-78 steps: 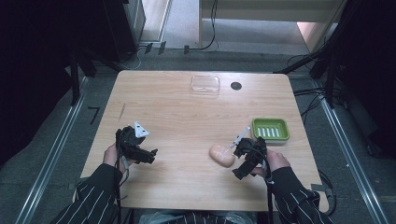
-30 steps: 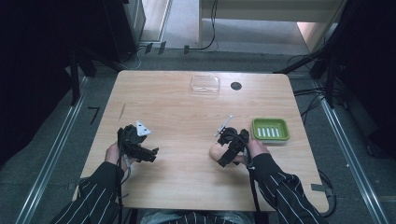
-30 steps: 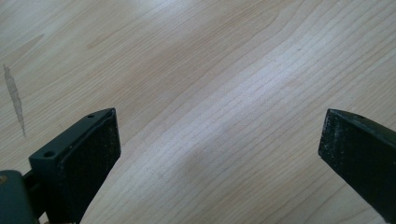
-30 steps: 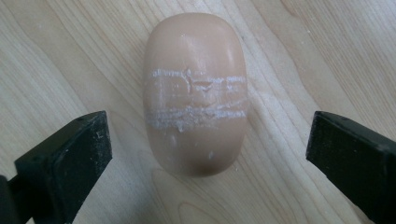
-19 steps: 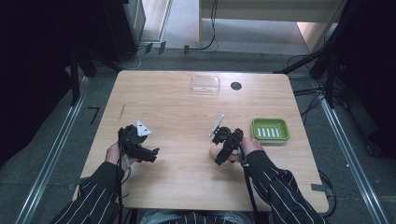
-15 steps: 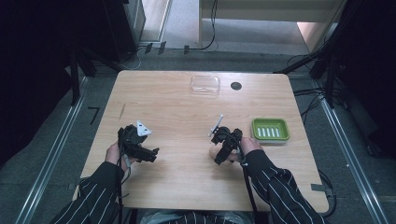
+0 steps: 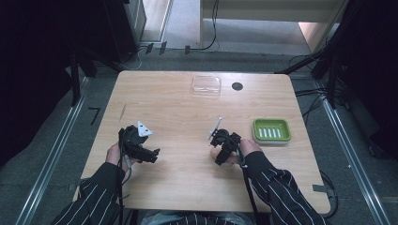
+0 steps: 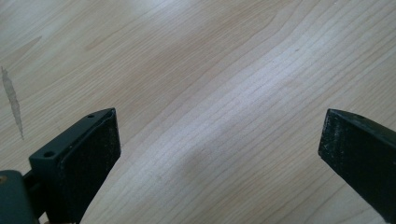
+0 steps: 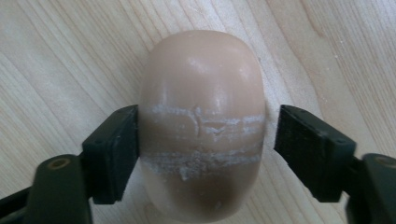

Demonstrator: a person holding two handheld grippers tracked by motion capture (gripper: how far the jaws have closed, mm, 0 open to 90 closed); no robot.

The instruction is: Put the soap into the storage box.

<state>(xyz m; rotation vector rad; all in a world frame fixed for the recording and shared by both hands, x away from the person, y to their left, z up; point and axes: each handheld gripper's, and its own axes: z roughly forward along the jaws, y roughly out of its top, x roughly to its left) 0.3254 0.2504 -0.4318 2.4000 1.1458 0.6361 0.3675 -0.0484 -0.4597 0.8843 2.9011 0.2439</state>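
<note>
Right gripper straddles one tan soap bar; left gripper gapes wide over bare wood.

Two grippers, one soap bar, one green ridged soap dish, one clear lid. Of the right gripper's jaws, the left pad touches the bar's side and the right pad stands just off it; the bar lies on the table. The pale wooden table has a dark round hole near its far edge, and grey floor with cables lies around it.
</note>
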